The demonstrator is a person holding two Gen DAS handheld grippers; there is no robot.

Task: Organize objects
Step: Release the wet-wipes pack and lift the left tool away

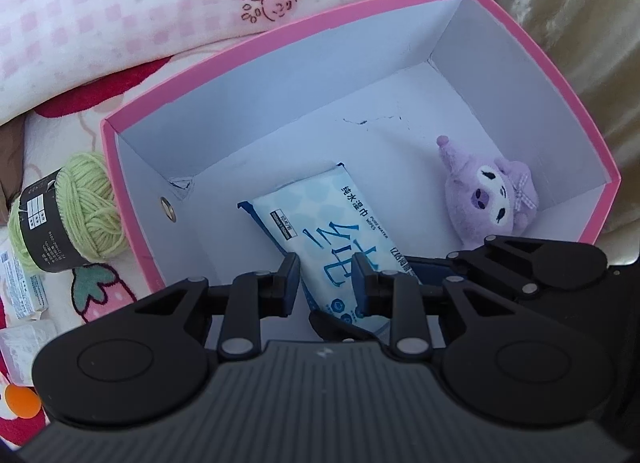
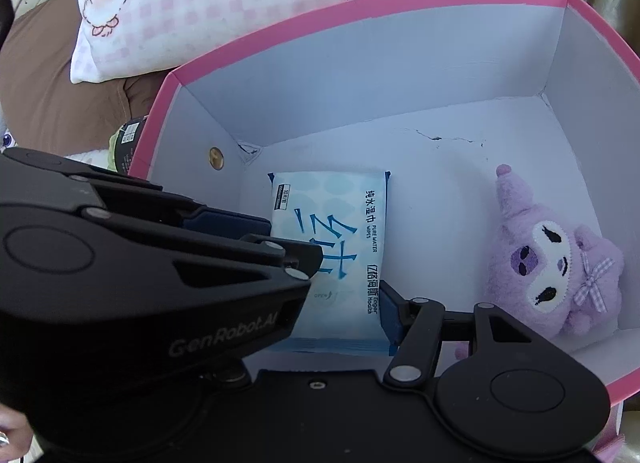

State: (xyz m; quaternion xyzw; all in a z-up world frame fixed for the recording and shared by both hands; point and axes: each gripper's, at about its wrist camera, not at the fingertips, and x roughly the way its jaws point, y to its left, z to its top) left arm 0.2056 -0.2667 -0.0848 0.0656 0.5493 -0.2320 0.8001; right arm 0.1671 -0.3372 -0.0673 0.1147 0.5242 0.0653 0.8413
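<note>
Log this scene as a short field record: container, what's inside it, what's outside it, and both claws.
container: pink box, white inside, open top
inside: wipes pack on the floor near the middle; purple plush in a near corner
outside: green yarn ball beside the box wall; pink checked pillow behind the box
left claw: over the pack, narrow gap, nothing gripped
right claw: straddles the pack; one pad sits against its edge, the other is hidden, so the grip is unclear

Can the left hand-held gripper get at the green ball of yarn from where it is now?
Probably not directly: the left hand-held gripper is down inside the pink-rimmed cardboard box, and the green ball of yarn lies outside its left wall. It would likely have to lift over the rim first.
</note>
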